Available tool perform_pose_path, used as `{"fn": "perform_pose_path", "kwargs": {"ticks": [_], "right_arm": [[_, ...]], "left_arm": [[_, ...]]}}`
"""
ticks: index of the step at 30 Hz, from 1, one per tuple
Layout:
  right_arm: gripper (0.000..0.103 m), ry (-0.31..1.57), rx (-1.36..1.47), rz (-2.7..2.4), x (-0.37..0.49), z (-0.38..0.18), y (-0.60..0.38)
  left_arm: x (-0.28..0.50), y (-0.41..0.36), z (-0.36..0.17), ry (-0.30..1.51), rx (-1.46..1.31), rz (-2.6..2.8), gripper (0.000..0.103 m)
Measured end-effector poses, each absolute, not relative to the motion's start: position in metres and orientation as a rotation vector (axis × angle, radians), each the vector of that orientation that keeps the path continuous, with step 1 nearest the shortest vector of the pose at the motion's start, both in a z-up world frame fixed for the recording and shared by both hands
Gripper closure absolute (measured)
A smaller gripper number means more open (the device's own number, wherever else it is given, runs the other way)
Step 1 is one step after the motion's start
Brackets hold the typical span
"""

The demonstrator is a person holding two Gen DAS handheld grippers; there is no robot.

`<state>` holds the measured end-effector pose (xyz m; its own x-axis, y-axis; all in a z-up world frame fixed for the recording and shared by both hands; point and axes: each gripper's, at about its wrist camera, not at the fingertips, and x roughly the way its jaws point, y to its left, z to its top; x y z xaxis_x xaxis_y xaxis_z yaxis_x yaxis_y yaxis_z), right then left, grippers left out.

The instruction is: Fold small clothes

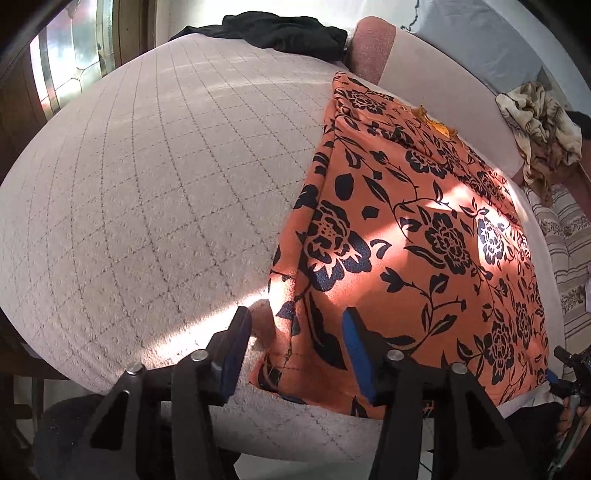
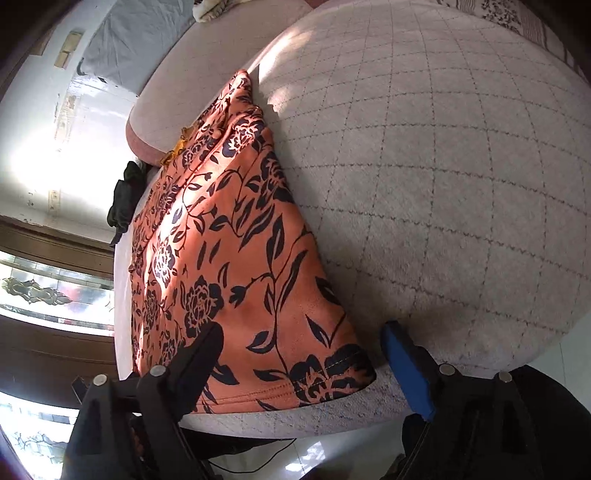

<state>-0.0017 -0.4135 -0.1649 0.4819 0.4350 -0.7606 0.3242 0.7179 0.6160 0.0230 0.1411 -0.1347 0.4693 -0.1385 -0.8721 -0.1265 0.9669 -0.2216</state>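
Observation:
An orange garment with a black flower print point(image 1: 417, 236) lies flat on a quilted pale bed cover point(image 1: 155, 192). My left gripper point(image 1: 295, 325) is open just above the garment's near left corner, one finger over the cover and one over the cloth. In the right wrist view the same garment point(image 2: 229, 251) lies lengthwise, its hemmed near corner between the fingers of my right gripper point(image 2: 303, 339), which is open and empty. The right gripper also shows at the right edge of the left wrist view point(image 1: 569, 373).
A black garment point(image 1: 280, 29) lies at the far edge of the bed by a pink cushion point(image 1: 369, 48). A crumpled beige patterned cloth point(image 1: 539, 125) and a striped cloth point(image 1: 569, 236) lie to the right. A window point(image 1: 70, 55) is at the left.

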Motion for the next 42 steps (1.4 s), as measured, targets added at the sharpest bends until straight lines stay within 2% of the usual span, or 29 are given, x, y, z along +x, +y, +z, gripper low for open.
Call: {"fn": "perform_pose_path", "kwargs": {"ticks": [1, 2, 3, 5, 7, 9, 10, 12, 13, 15, 16, 17, 23, 27, 28, 29, 30, 31, 32, 33, 34, 35, 39, 42], "right_arm": [[0.039, 1.097, 0.807, 0.087, -0.002, -0.164, -0.412], [0.071, 1.101, 0.824, 0.106, -0.002, -0.164, -0.412], [0.08, 1.113, 0.833, 0.107, -0.002, -0.165, -0.411], [0.081, 1.121, 0.81, 0.105, -0.004, -0.162, -0.407], [0.077, 1.113, 0.82, 0.104, -0.004, -0.16, -0.407], [0.051, 1.13, 0.811, 0.09, -0.001, -0.165, -0.406], [0.032, 1.127, 0.826, 0.095, 0.0, -0.168, -0.406], [0.03, 1.122, 0.798, 0.092, 0.001, -0.164, -0.399], [0.03, 1.128, 0.77, 0.105, 0.002, -0.162, -0.395], [0.043, 1.137, 0.749, 0.119, 0.003, -0.161, -0.39], [0.077, 1.146, 0.752, 0.123, 0.003, -0.163, -0.39], [0.092, 1.153, 0.772, 0.122, 0.003, -0.165, -0.393], [0.094, 1.089, 0.782, 0.15, -0.001, -0.142, -0.397], [0.085, 1.16, 0.803, 0.125, 0.005, -0.163, -0.399], [0.066, 1.159, 0.811, 0.125, 0.004, -0.165, -0.398], [0.037, 1.142, 0.818, 0.139, 0.003, -0.166, -0.397], [0.029, 1.12, 0.825, 0.163, 0.002, -0.164, -0.394], [0.028, 1.121, 0.802, 0.166, 0.003, -0.162, -0.389], [0.03, 1.133, 0.767, 0.164, 0.006, -0.162, -0.385], [0.034, 1.136, 0.756, 0.162, 0.007, -0.162, -0.384], [0.066, 1.137, 0.763, 0.154, 0.009, -0.164, -0.385], [0.096, 1.148, 0.791, 0.16, 0.01, -0.168, -0.388], [0.096, 1.104, 0.826, 0.179, 0.006, -0.158, -0.392], [0.096, 1.081, 0.842, 0.188, 0.006, -0.153, -0.395]], "left_arm": [[0.024, 0.14, -0.135, 1.095, -0.281, -0.024, 0.095], [0.023, 0.142, -0.131, 1.077, -0.296, -0.028, 0.096], [0.021, 0.142, -0.125, 1.049, -0.292, -0.028, 0.096], [0.016, 0.143, -0.112, 1.002, -0.298, -0.041, 0.096], [0.017, 0.142, -0.109, 0.992, -0.294, -0.055, 0.093], [0.02, 0.142, -0.119, 1.032, -0.282, -0.03, 0.085], [0.022, 0.143, -0.127, 1.062, -0.294, -0.028, 0.076], [0.022, 0.143, -0.137, 1.089, -0.311, -0.026, 0.072], [0.021, 0.141, -0.137, 1.08, -0.3, -0.031, 0.069], [0.02, 0.137, -0.134, 1.08, -0.28, -0.042, 0.065], [0.02, 0.135, -0.133, 1.08, -0.258, -0.045, 0.078], [0.019, 0.134, -0.132, 1.081, -0.24, -0.055, 0.096], [0.015, 0.14, -0.108, 1.014, -0.267, -0.082, 0.096], [0.023, 0.136, -0.135, 1.107, -0.238, -0.027, 0.09], [0.02, 0.136, -0.133, 1.088, -0.239, -0.027, 0.085], [0.02, 0.135, -0.132, 1.088, -0.244, -0.03, 0.068], [0.02, 0.135, -0.131, 1.087, -0.257, -0.039, 0.058], [0.02, 0.133, -0.132, 1.082, -0.263, -0.048, 0.054], [0.02, 0.131, -0.132, 1.087, -0.244, -0.048, 0.066], [0.022, 0.129, -0.134, 1.097, -0.222, -0.047, 0.087], [0.023, 0.13, -0.134, 1.104, -0.234, -0.058, 0.096], [0.023, 0.133, -0.131, 1.094, -0.268, -0.073, 0.096], [0.013, 0.14, -0.103, 1.015, -0.337, -0.098, 0.096], [0.018, 0.14, -0.113, 1.054, -0.325, -0.073, 0.096]]}}
